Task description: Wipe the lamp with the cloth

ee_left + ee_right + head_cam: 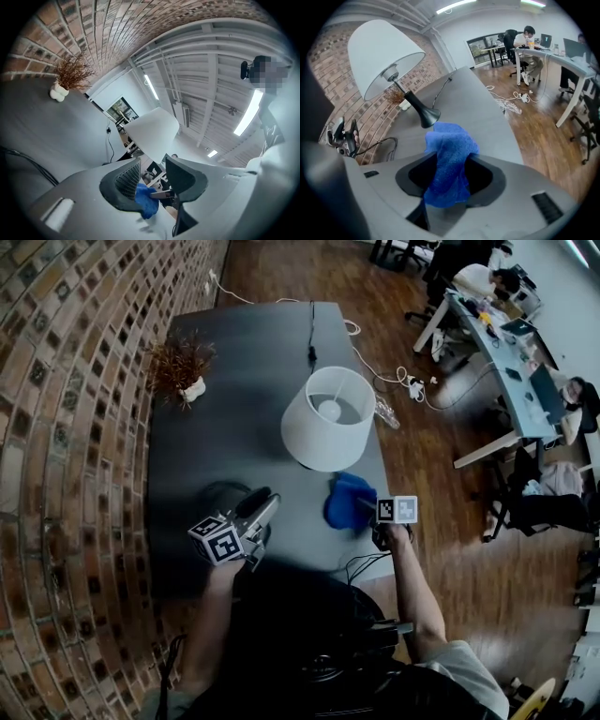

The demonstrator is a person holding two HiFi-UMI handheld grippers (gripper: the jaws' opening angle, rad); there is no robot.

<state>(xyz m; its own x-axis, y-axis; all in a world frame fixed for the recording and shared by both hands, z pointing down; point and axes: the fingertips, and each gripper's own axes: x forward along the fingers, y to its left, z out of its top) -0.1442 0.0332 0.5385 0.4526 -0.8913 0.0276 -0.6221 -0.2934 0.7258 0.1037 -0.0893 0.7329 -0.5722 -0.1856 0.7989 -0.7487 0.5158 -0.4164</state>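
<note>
Right fingers [485,180] clamped on blue cloth [450,150], left fingers [125,180] apart

The dark grey table [234,418] runs along a brick wall [66,427]. From its centre, a white-shaded lamp [328,418] stands at three o'clock, its black cord [311,334] running toward twelve; a dried plant in a white vase [183,367] stands at ten, and a looped black cable [375,144] lies at seven. A blue cloth [347,502] is at five near the edge; whether it touches the tabletop is unclear.
</note>
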